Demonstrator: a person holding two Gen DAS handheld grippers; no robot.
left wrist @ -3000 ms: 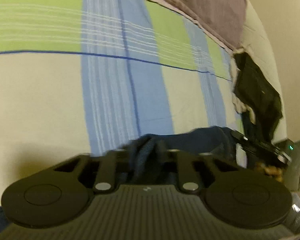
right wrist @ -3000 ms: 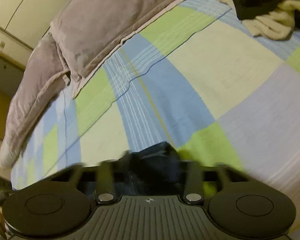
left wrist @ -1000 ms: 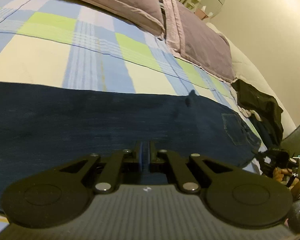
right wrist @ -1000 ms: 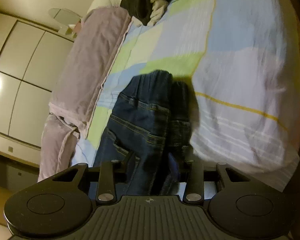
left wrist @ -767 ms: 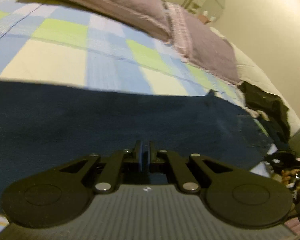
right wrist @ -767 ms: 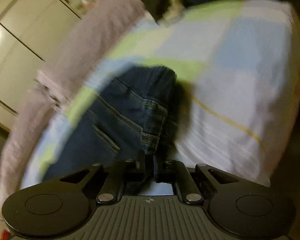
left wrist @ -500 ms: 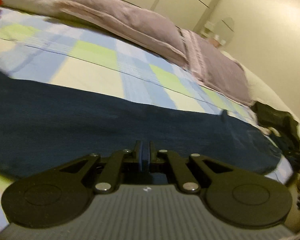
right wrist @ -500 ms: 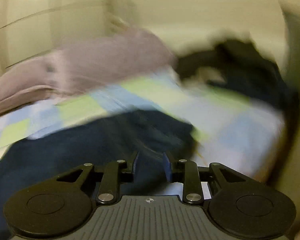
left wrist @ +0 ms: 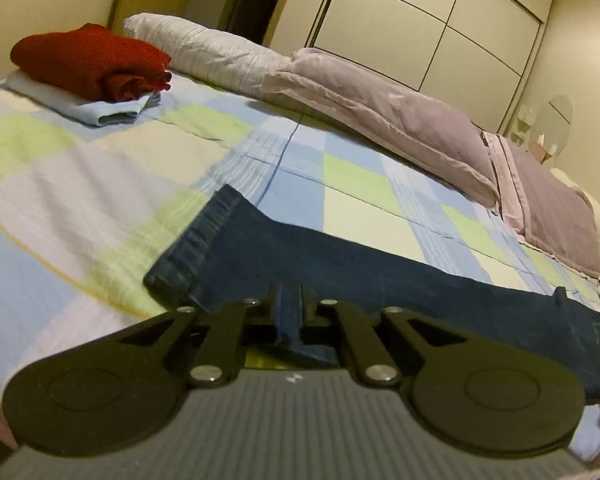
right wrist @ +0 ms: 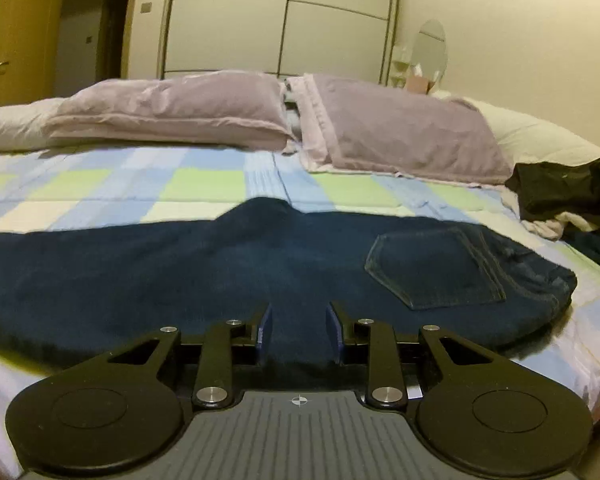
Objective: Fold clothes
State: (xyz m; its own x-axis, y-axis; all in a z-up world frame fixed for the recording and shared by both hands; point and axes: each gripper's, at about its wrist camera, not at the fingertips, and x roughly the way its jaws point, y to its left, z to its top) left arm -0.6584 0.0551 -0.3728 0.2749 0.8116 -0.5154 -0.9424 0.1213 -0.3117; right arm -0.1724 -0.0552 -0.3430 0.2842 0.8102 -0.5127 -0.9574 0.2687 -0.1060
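On the checked bedspread (right wrist: 204, 184), one pair of dark blue jeans (right wrist: 180, 264) is laid out flat and lengthwise, the hem end (left wrist: 196, 248) toward the left wrist view and the waist with one back pocket (right wrist: 432, 272) toward the right wrist view. Two grippers are seen. The left gripper (left wrist: 289, 312) is clenched, its fingers nearly together with a thin fold of denim caught between them near the hem. The right gripper (right wrist: 299, 330) is released, its jaws standing apart above the denim without pressing on it.

Two lilac pillows (right wrist: 172, 112) are counted at the head of the bed, with one pale striped pillow (left wrist: 216, 56) beside them. One folded stack is seen at the far corner: a red garment (left wrist: 88, 60) lying on a light blue one (left wrist: 100, 114). One loose heap of dark and pale clothes (right wrist: 568, 200) lies at the opposite edge, apart from the jeans.

A second ago the waist was held bunched in the right gripper; it has since been let go and lies flat. The left gripper has been carried along the leg to the hem, which was out of view before.

The room is lit warmly; white sliding wardrobe doors (right wrist: 284, 20), a wooden door (right wrist: 16, 32) and an oval mirror (right wrist: 432, 48) are seen behind the bed.
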